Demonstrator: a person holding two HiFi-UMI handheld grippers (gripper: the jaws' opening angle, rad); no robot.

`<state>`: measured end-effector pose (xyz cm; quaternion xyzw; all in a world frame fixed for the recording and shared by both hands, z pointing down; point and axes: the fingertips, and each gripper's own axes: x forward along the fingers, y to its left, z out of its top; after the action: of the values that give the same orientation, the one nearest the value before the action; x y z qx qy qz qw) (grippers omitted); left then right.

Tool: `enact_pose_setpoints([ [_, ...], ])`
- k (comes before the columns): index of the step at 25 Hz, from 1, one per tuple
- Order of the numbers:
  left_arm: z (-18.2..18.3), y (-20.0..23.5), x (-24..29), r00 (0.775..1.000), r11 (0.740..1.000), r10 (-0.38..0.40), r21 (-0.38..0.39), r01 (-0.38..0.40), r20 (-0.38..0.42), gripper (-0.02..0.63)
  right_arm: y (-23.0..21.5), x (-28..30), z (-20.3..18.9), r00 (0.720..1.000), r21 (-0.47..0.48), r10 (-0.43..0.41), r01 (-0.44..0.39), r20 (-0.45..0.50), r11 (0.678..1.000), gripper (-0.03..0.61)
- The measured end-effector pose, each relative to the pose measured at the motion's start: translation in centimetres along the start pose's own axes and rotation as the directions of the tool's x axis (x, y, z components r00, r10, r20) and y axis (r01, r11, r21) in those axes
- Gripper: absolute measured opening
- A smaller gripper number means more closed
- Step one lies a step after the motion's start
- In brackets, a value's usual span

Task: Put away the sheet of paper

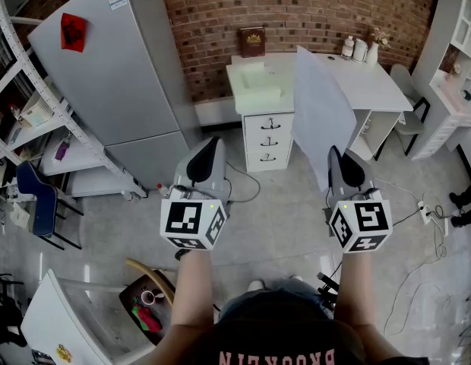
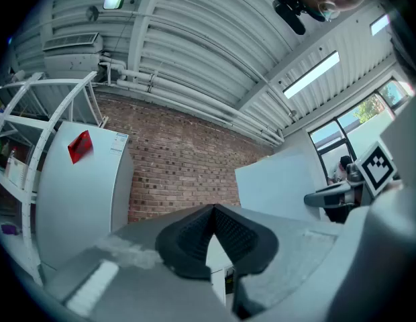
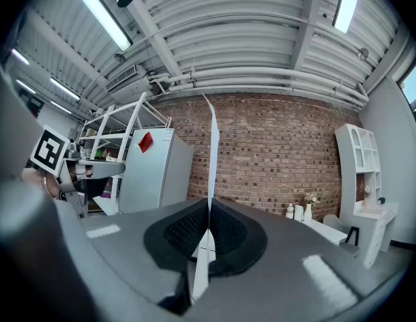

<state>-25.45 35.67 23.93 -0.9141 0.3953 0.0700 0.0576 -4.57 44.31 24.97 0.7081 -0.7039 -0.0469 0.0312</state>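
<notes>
A white sheet of paper stands upright in the air in front of the desk, and my right gripper is shut on its lower edge. In the right gripper view the sheet shows edge-on, rising straight up from between the closed pads of that gripper. My left gripper hangs level with it to the left, apart from the paper, shut with nothing in it. In the left gripper view the jaws meet at their tips, and the paper and the right gripper show off to the right.
A white desk with a drawer unit stands against the brick wall, carrying a pale tray, a brown box and bottles. A grey fridge and a metal rack stand left. Cables lie on the floor at right.
</notes>
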Motion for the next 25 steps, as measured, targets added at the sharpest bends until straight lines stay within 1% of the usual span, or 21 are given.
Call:
enact_pose_setpoints([
  [6, -0.4, 1.2, 0.4, 1.000, 1.000, -0.019, 0.016, 0.019, 0.003, -0.003, 1.3, 1.4, -0.5, 1.000, 0.006, -0.007, 0.007, 0.009, 1.000, 0.002],
  [13, -1.8, 3.2, 2.8, 1.000, 1.000, 0.002, 0.003, -0.002, -0.007, -0.002, -0.1, 4.4, -1.2, 1.000, 0.009, -0.021, 0.021, 0.008, 1.000, 0.002],
  [19, -3.8, 4.9, 7.8, 1.000, 1.000, 0.018, 0.012, -0.018, -0.022, -0.003, -2.5, 9.8, -2.1, 0.999, 0.028, -0.002, 0.001, 0.039, 1.000, 0.002],
  [25, -4.9, 6.6, 15.3, 0.999, 0.999, 0.040, 0.019, -0.040, -0.022, -0.003, -6.7, 17.2, -2.4, 0.999, 0.032, 0.016, -0.018, 0.049, 0.999, 0.002],
])
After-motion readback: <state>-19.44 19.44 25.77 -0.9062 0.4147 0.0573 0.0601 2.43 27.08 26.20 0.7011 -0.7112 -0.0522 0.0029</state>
